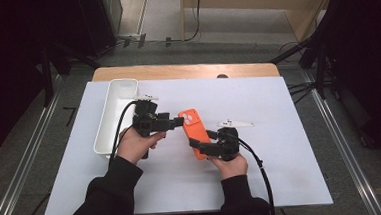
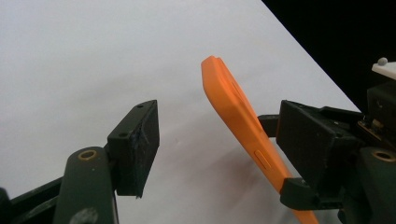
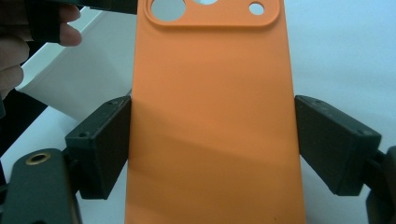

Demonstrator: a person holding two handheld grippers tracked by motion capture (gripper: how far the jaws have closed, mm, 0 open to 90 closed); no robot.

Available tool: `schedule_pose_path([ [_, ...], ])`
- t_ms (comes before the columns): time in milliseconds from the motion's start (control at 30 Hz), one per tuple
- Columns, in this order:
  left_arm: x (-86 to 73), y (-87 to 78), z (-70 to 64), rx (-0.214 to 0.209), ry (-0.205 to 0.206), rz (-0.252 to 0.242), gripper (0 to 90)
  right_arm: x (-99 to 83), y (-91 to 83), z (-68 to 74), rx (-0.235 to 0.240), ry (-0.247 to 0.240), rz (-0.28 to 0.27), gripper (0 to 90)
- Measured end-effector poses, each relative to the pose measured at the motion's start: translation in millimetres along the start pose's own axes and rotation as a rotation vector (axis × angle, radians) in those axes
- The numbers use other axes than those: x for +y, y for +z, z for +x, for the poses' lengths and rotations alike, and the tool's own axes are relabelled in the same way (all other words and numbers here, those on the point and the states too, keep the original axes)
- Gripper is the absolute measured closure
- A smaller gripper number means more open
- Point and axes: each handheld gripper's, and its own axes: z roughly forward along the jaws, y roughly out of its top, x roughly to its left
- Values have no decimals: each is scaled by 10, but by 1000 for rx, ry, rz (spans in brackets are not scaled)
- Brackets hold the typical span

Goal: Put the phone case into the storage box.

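Note:
An orange phone case [image 1: 192, 131] with camera cut-outs at its far end is held tilted above the white sheet [image 1: 262, 173]. My right gripper [image 1: 201, 146] is shut on its near end. In the right gripper view the case [image 3: 212, 116] spans the gap, and both jaws of the gripper [image 3: 212, 135] press its long edges. My left gripper [image 1: 178, 122] reaches in from the left at the case's far end. In the left gripper view the gripper [image 2: 222, 123] is open around the case [image 2: 233, 112], which lies close to the right-hand jaw, with a wide gap on the other side.
A long white tray [image 1: 116, 117] stands on the sheet just left of the left hand, and its wall [image 3: 70, 88] appears beside the case. The wooden table edge [image 1: 186, 70] runs along the back. Dark stands and cables flank the table.

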Motion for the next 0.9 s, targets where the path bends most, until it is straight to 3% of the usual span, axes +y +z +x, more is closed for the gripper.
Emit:
schedule_pose_path([
  [233, 14, 31, 9, 26, -5, -11, 339, -48, 57, 27, 7, 14, -10, 146],
  [600, 42, 106, 15, 29, -74, 3, 356, -60, 91, 92, 8, 11, -34, 146],
  [733, 55, 121, 28, 24, -108, 2, 413, -66, 103, 109, 7, 10, -40, 146],
  [900, 66, 102, 28, 40, -123, -22, 496, -73, 112, 124, 8, 7, -55, 146],
])
